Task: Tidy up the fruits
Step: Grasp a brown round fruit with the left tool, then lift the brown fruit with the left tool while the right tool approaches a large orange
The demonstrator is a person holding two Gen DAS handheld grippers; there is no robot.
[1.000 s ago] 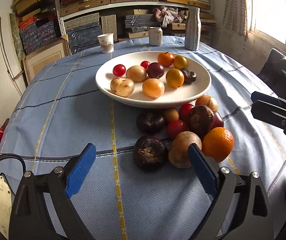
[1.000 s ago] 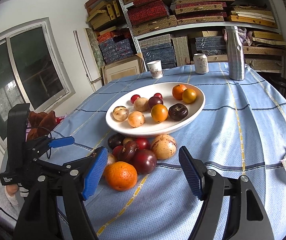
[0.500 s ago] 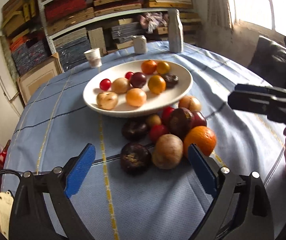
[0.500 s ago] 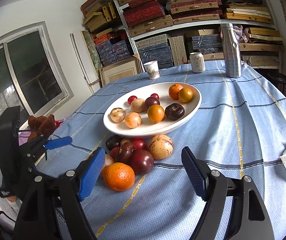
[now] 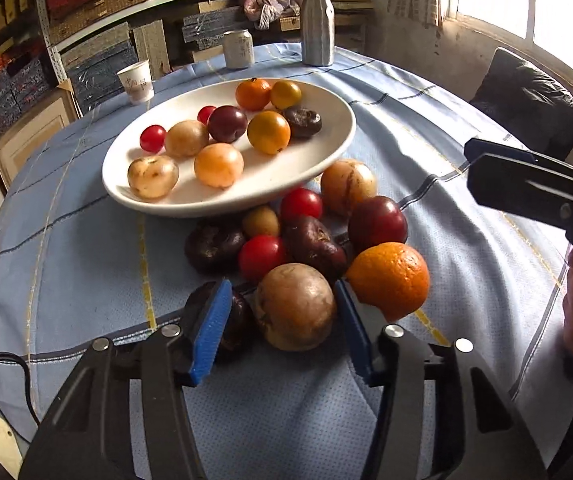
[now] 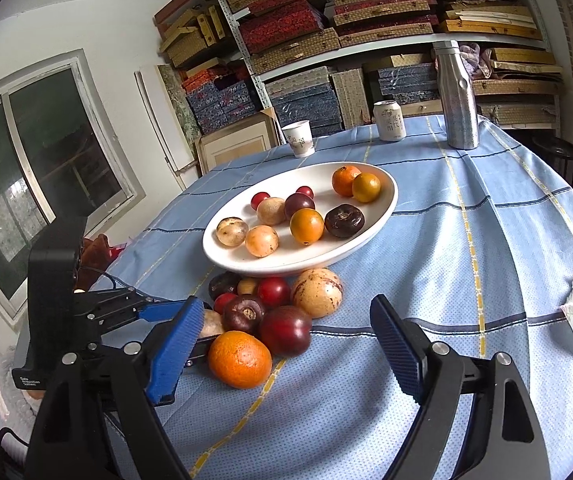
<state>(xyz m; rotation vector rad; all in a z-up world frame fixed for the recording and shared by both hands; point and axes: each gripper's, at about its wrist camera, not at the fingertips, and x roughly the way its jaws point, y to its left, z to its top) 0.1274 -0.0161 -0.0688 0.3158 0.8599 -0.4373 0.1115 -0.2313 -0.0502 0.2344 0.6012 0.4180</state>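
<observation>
- Since the earlier frames, we note that the left gripper (image 5: 282, 322) has come down and forward over the loose fruit pile, and its jaws have just been closing; the tan round fruit (image 5: 294, 306) now sits between its blue pads (image 5: 210, 328).
- We cannot confirm that the pads press on that fruit: a narrow gap appears on the left side, and the right pad lies at its edge. We record the jaws as part-way closed around it, with no grip established.
- The right gripper (image 6: 282, 356) has been opening and stands wide apart, with nothing between its pads, above the tablecloth (image 6: 486, 248) at the near edge of the pile.
- Pile location: on the cloth, directly in front of the white plate (image 5: 326, 152), touching its near rim.
- The orange (image 5: 390, 280) lies just right of the tan fruit, against the left gripper's right finger. A dark purple fruit (image 5: 234, 322) lies behind the left pad.
- Also in the pile: a dark red plum (image 5: 376, 220), two red tomatoes (image 5: 262, 254) and further brown and purple fruit.
- The plate holds ten or so fruits, well spread out.
- At the far table edge stand a paper cup (image 5: 136, 82), a can (image 5: 238, 48) and a metal bottle (image 5: 317, 20).
</observation>
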